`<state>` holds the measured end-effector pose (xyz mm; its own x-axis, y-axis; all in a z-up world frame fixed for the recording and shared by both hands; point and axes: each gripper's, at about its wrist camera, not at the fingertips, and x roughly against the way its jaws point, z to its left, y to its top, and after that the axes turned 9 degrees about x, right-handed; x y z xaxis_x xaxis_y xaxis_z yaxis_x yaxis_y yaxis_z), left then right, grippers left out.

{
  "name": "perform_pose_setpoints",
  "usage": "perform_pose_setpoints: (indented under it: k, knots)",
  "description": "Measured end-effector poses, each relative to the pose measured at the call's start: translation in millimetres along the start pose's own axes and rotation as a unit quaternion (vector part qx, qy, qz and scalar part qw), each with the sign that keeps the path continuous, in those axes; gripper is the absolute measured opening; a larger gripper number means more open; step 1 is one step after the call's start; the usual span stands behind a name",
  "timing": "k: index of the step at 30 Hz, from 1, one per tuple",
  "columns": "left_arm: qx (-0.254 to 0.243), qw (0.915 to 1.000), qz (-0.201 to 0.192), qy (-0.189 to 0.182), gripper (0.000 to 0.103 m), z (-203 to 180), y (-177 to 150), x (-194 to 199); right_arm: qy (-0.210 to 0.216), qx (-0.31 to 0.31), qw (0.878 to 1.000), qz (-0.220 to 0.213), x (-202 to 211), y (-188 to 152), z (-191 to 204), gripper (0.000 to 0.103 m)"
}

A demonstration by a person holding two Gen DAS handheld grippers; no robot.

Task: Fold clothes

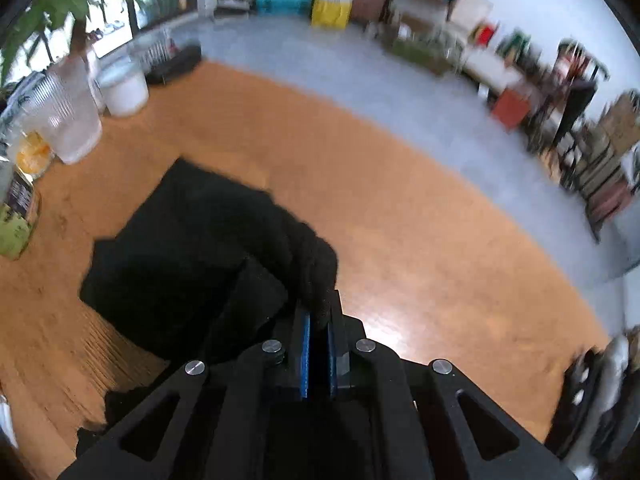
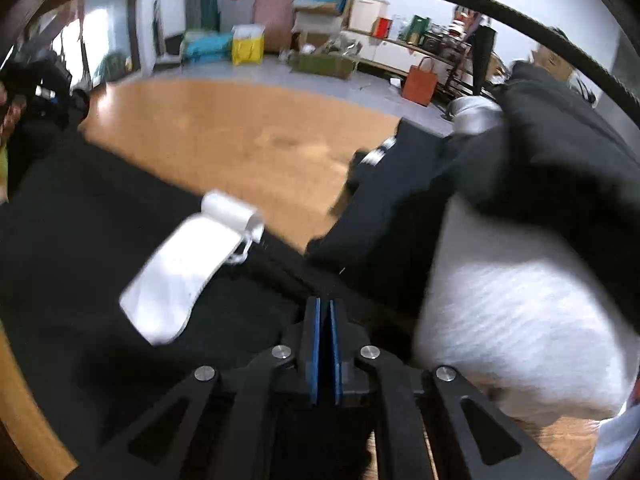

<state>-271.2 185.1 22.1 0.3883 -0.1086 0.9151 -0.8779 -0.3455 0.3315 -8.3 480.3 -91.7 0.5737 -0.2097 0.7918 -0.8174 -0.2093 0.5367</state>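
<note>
A black garment [image 1: 192, 248] lies partly folded on the orange wooden table [image 1: 420, 248]. My left gripper [image 1: 319, 320] is shut on a bunched edge of it, lifted a little above the table. In the right wrist view the same black garment [image 2: 80, 240] spreads across the lower left with a white label [image 2: 188, 264] showing. My right gripper [image 2: 325, 312] is shut on the black garment's edge. The left gripper's body [image 2: 36, 92] shows at the far left of that view.
Clear plastic cups [image 1: 68, 120], a white pot [image 1: 124, 88] and a plant stand at the table's left edge. A pile of dark and white clothes [image 2: 512, 280] sits at the right. Boxes and bags line the far wall.
</note>
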Motion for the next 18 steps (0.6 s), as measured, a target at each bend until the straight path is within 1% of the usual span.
perform_pose_setpoints:
  k: [2, 3, 4, 5, 6, 7, 8, 9, 10, 12, 13, 15, 17, 18]
  knots:
    - [0.045, 0.998, 0.031, -0.032, 0.008, 13, 5, -6, -0.014, 0.004, 1.0, -0.001, -1, 0, 4, 0.009]
    - [0.085, 0.9934, 0.041, -0.064, 0.009, 21, 11, 1, -0.022, 0.005, 1.0, 0.005, -1, 1, 6, 0.011]
    - [0.126, 0.9861, 0.051, -0.096, 0.018, 30, 16, 7, -0.031, 0.012, 0.999, 0.014, -1, 3, 8, 0.014]
    - [0.164, 0.9763, 0.06, -0.128, 0.031, 38, 22, 13, -0.04, 0.019, 0.999, 0.023, 0, 6, 10, 0.018]
    - [0.181, 0.9676, 0.061, -0.165, 0.038, 43, 25, 27, -0.044, 0.025, 0.998, 0.031, 1, 8, 11, 0.021]
    - [0.197, 0.9578, 0.062, -0.2, 0.054, 47, 27, 41, -0.038, 0.024, 0.998, 0.035, 3, 9, 9, 0.025]
    - [0.195, 0.955, 0.057, -0.216, 0.068, 51, 27, 60, -0.024, 0.013, 0.999, 0.033, 7, 10, 5, 0.037]
    - [0.191, 0.9526, 0.051, -0.231, 0.071, 54, 27, 78, -0.009, -0.008, 1.0, 0.024, 15, 9, -1, 0.047]
    - [0.169, 0.9599, 0.047, -0.219, 0.071, 57, 21, 96, 0.006, -0.034, 0.999, 0.011, 24, 7, -9, 0.058]
    - [0.125, 0.9725, 0.038, -0.193, 0.072, 64, 8, 131, 0.044, -0.095, 0.994, -0.017, 48, -1, -25, 0.068]
    - [0.103, 0.9777, 0.035, -0.18, 0.073, 67, 2, 148, 0.06, -0.116, 0.991, -0.03, 61, -6, -31, 0.076]
    - [0.072, 0.9855, 0.042, -0.148, 0.073, 81, -24, 152, 0.083, -0.13, 0.987, -0.047, 87, -20, -36, 0.075]
    - [0.043, 0.9913, 0.052, -0.113, 0.073, 98, -55, 150, 0.1, -0.124, 0.986, -0.049, 107, -38, -34, 0.075]
    - [0.039, 0.9928, 0.061, -0.095, 0.073, 105, -69, 141, 0.106, -0.125, 0.985, -0.048, 114, -51, -32, 0.075]
